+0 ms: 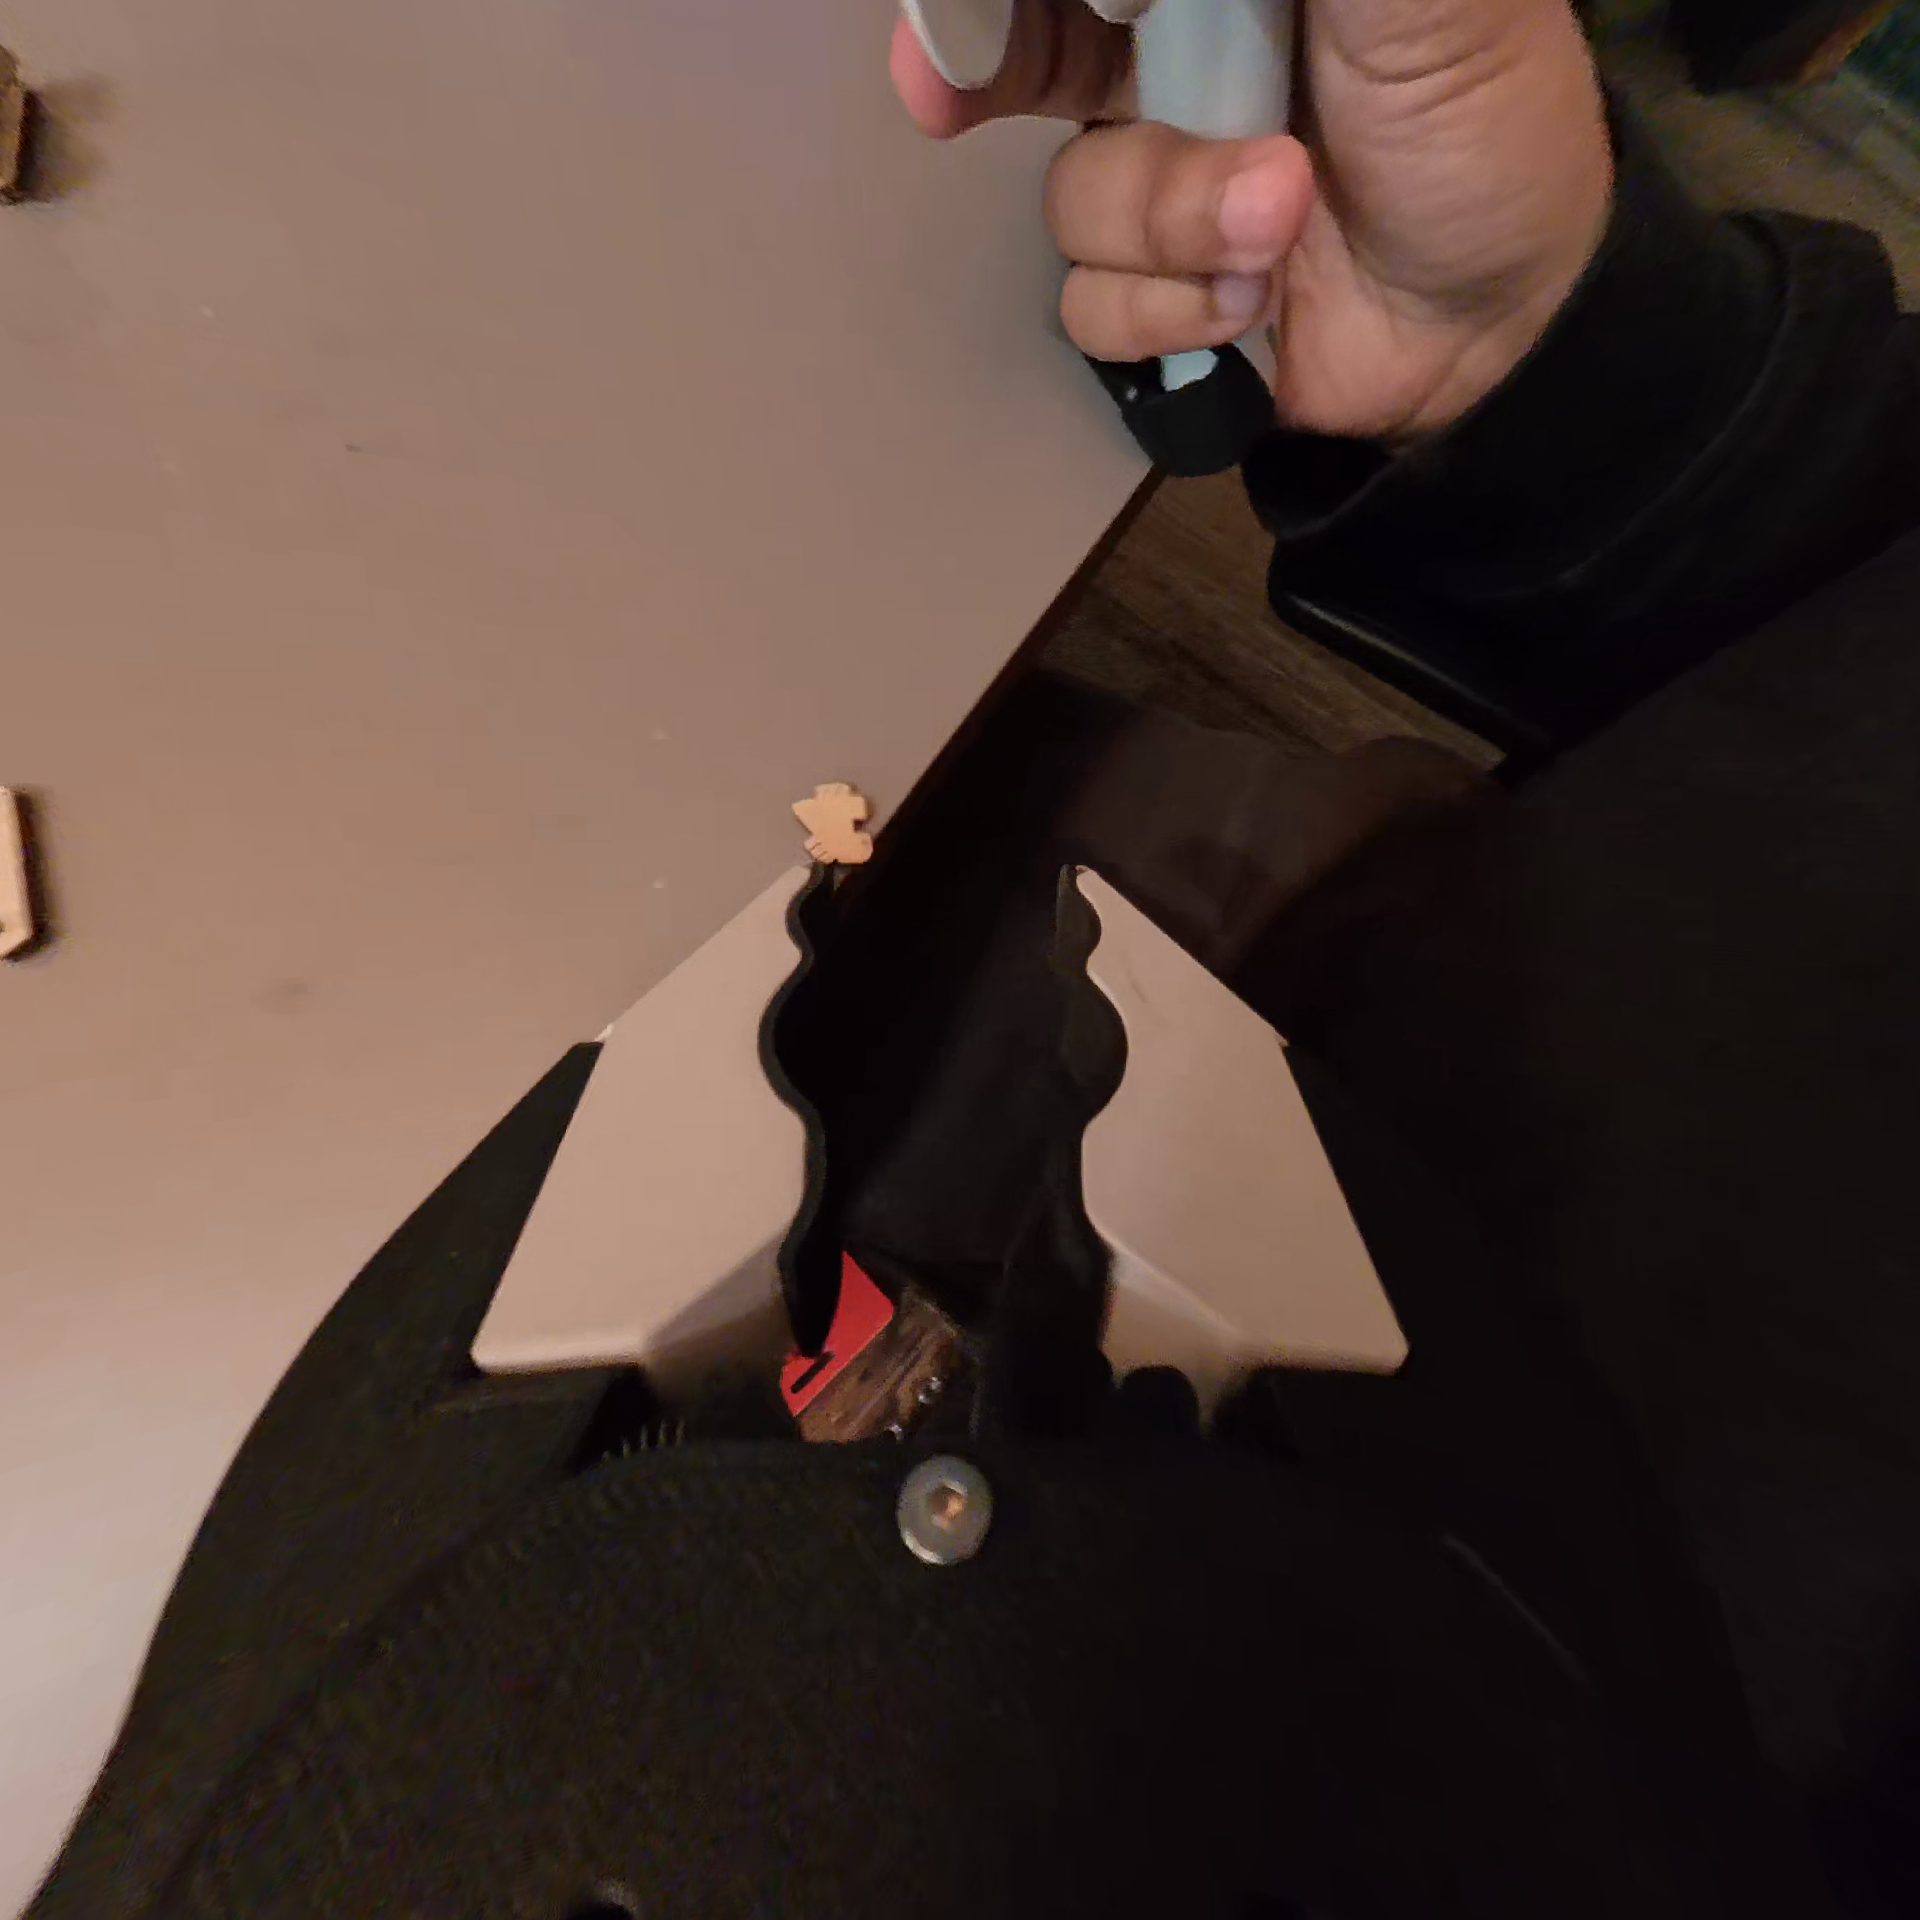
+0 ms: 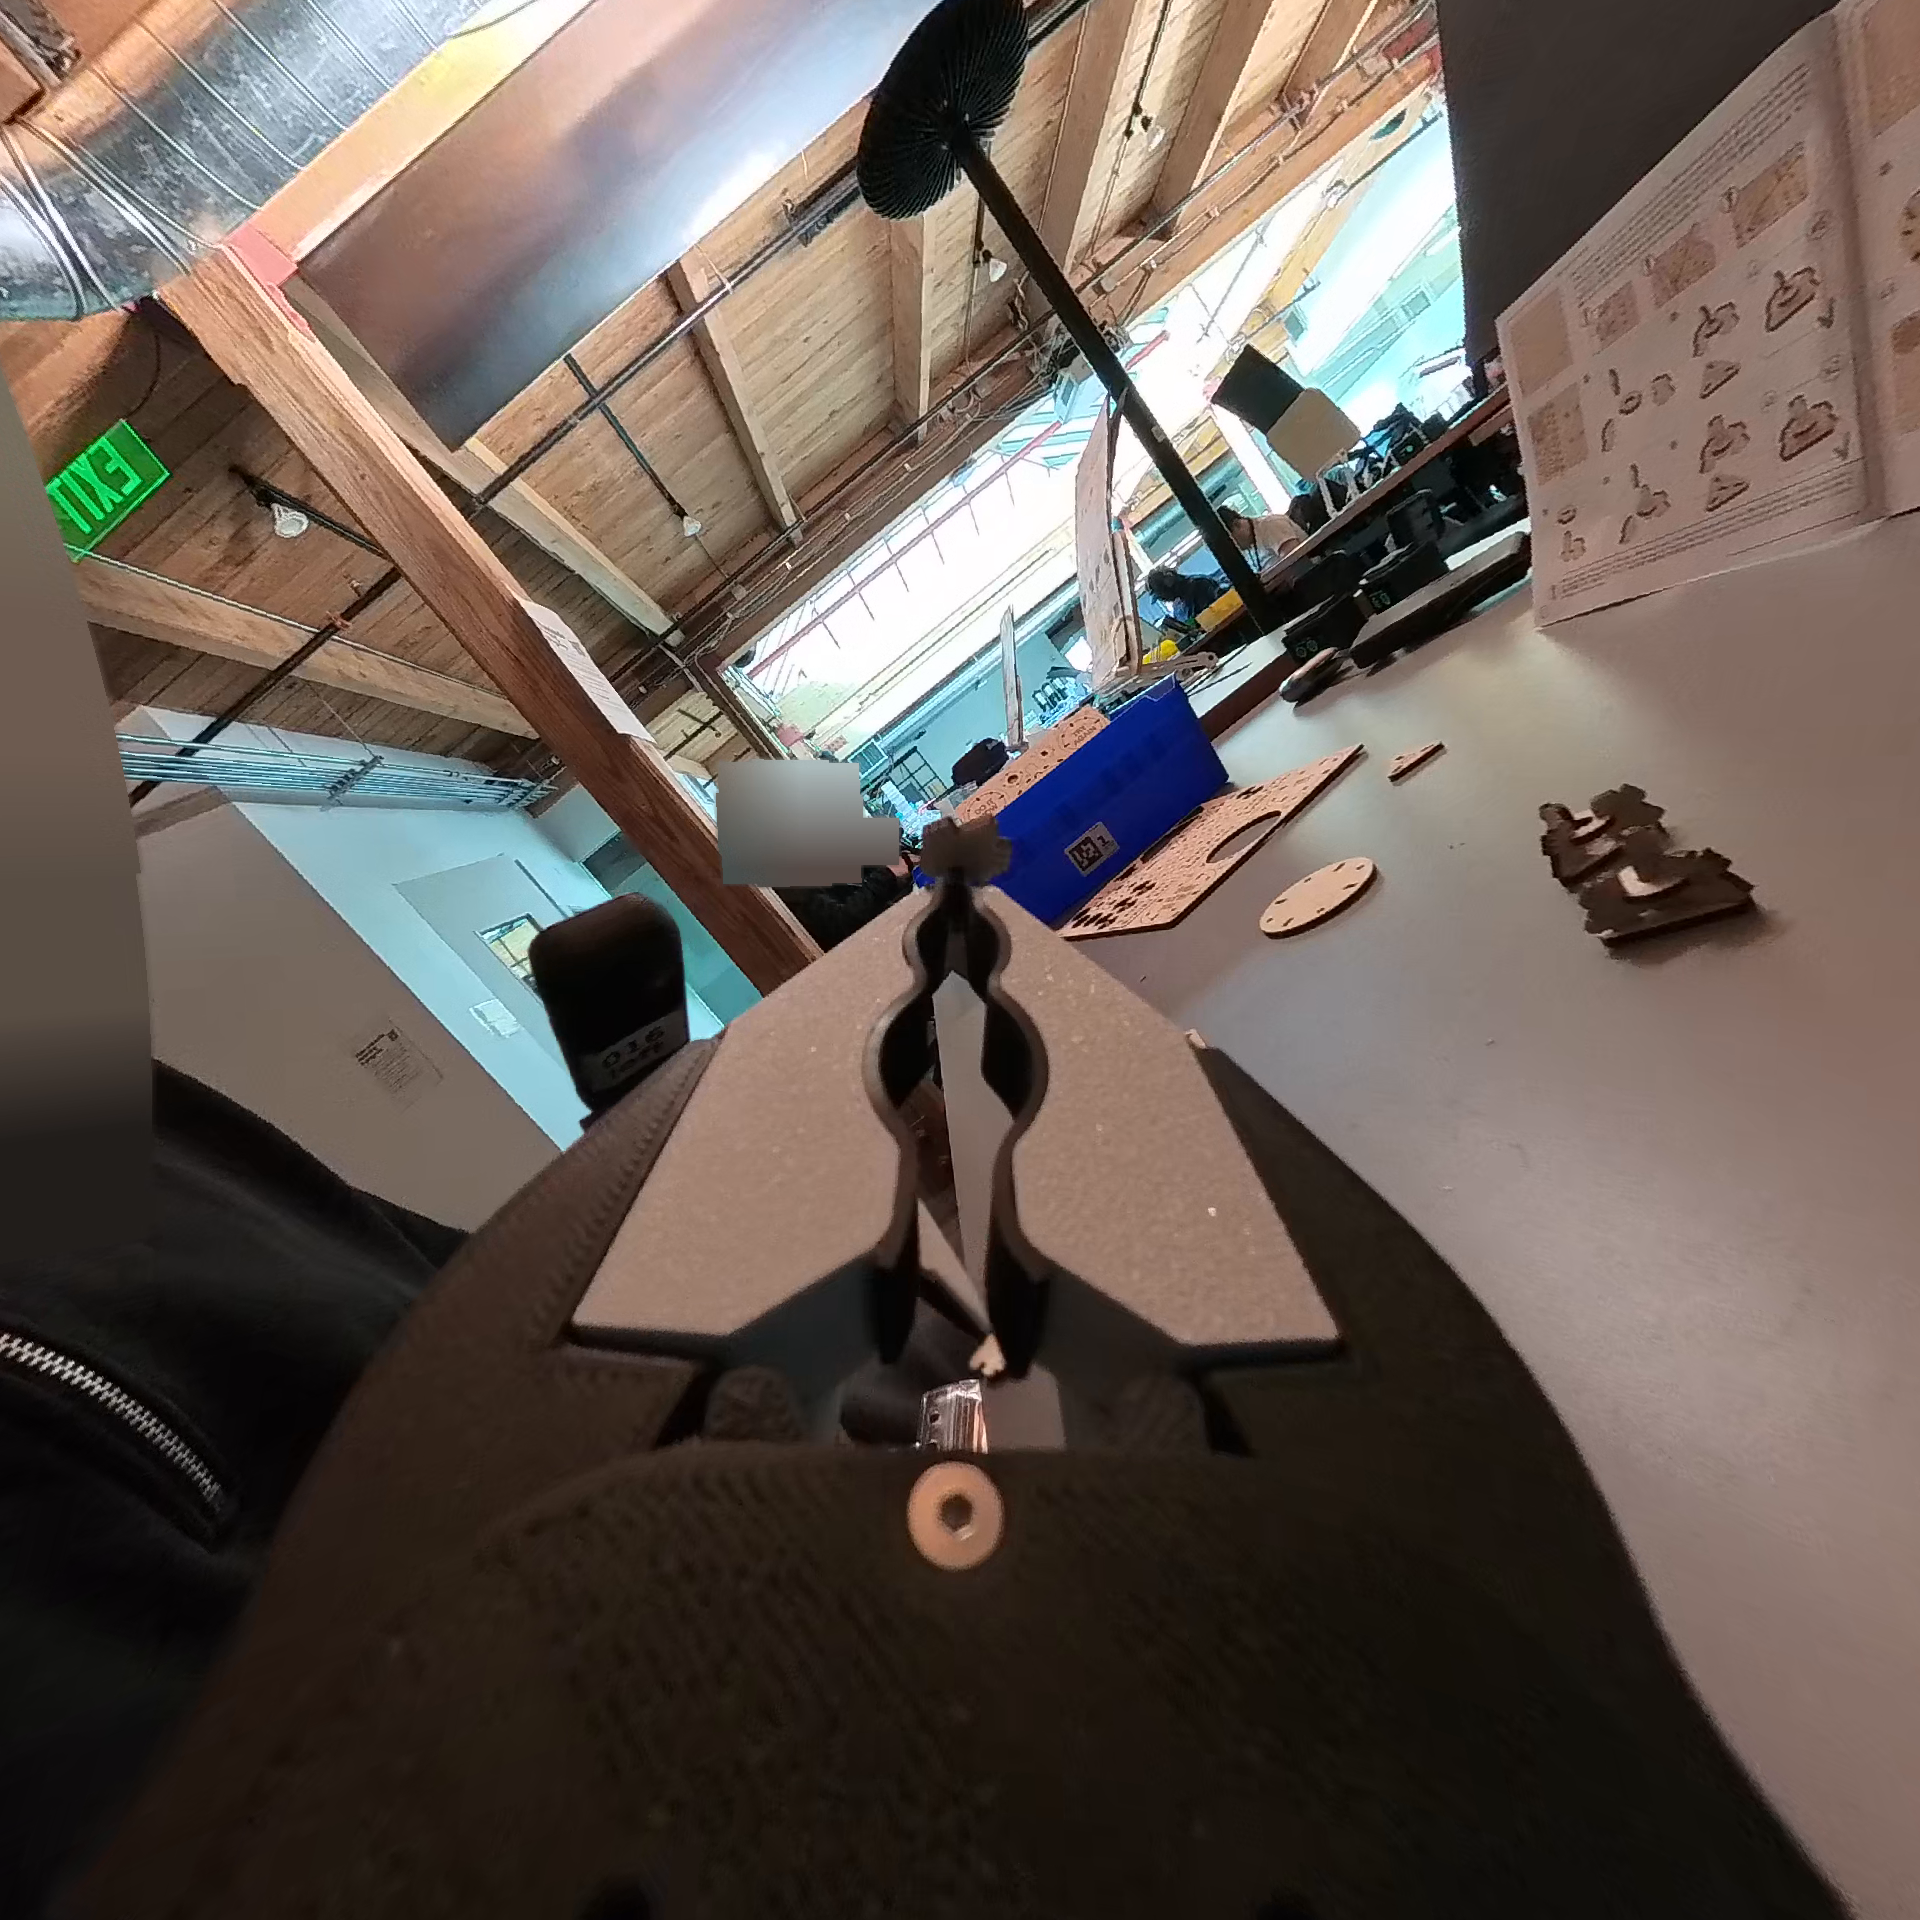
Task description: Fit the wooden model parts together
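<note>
My right claw (image 2: pixel 957 883) is clenched on a small notched wooden piece (image 2: pixel 966 844), pinched at the very tips and held above the counter (image 2: pixel 1558 1143). My left claw (image 1: pixel 940 883) stands released, empty, at the counter's edge, just beside a tiny pale wooden cutout (image 1: pixel 833 823). Both pieces look thin, light, stiff and snappable, best gripped across their flat faces.

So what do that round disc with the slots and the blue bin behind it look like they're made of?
The round disc looks like thin, unfinished laser-cut plywood: pale tan face, darker edges, neat slots. The blue bin looks like moulded plastic: even saturated colour and a slight sheen, though this is not certain from afar.
</note>
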